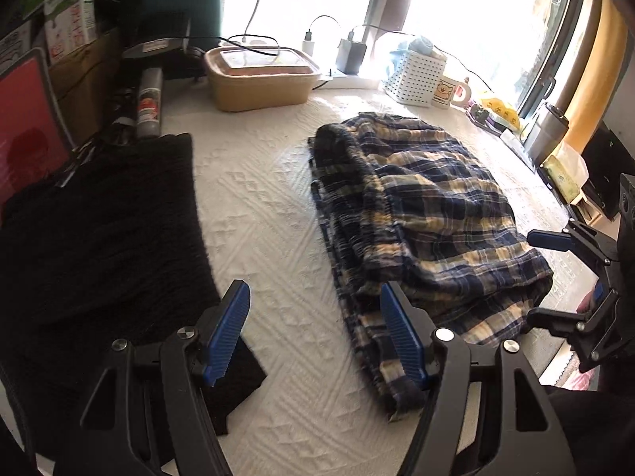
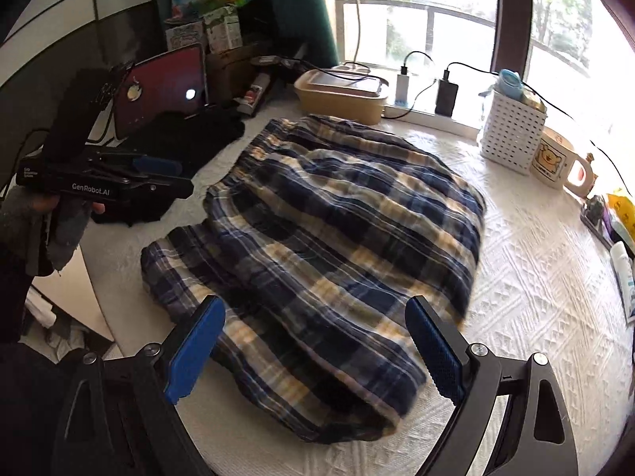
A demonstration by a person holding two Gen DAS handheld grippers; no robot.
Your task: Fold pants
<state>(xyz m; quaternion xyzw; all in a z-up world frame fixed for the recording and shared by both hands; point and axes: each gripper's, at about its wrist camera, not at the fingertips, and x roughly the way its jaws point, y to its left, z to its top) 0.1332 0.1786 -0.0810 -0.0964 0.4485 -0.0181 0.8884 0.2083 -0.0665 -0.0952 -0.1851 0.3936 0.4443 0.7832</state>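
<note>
Navy, cream and yellow plaid pants (image 1: 420,222) lie folded in a thick bundle on the white textured cover (image 1: 258,206), waistband toward the window. They fill the middle of the right wrist view (image 2: 341,246). My left gripper (image 1: 317,333) is open and empty, just above the cover at the bundle's near left corner. My right gripper (image 2: 317,353) is open and empty, hovering over the bundle's near edge. In the left wrist view the right gripper (image 1: 551,277) shows at the bundle's right side. The left gripper (image 2: 166,174) shows at the left in the right wrist view.
A black folded garment (image 1: 99,238) lies left of the pants. At the back stand a tan lidded box (image 1: 258,79), chargers, a white perforated basket (image 2: 512,135) and a bear mug (image 2: 555,162). A red tablet (image 2: 162,95) leans at the left. Small items line the right edge.
</note>
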